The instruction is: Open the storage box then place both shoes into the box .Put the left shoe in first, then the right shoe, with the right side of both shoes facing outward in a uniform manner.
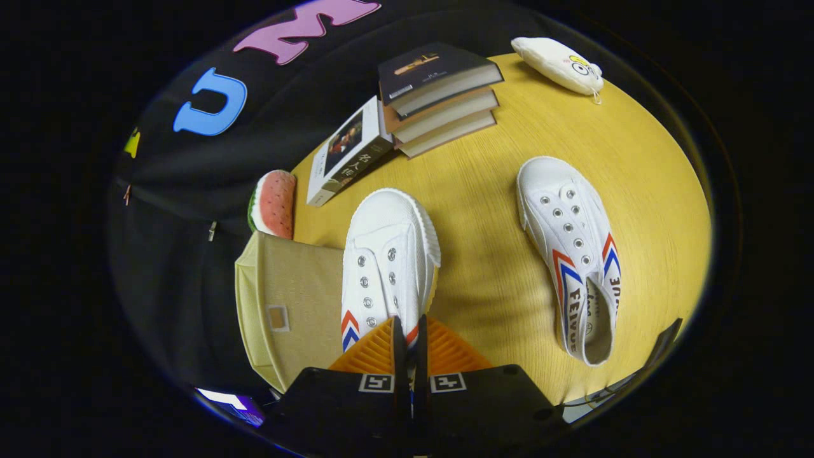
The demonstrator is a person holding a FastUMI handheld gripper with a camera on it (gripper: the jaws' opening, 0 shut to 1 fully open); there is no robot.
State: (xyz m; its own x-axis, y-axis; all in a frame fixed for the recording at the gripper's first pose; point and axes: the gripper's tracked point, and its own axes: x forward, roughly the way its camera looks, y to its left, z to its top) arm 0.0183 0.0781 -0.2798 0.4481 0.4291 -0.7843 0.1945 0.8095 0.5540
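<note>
My gripper [409, 327] is shut on the rear part of a white canvas shoe [388, 254]; both fingers pinch it and hide the heel. Its toe points away from me, and it hangs over the table by the right edge of the beige fabric storage box [289, 305]. The box lies just left of the fingers, a panel with a small label window facing me; I cannot tell whether it is open. The second white shoe [572, 248] lies flat on the yellow table [496, 273] to the right, toe pointing away, its striped side and opening visible.
A stack of three books [439, 95] sits at the far side of the table, with another book [346, 152] lying beside it. A watermelon-slice toy [275, 203] rests beyond the box. A white pouch [559, 63] lies at the far right.
</note>
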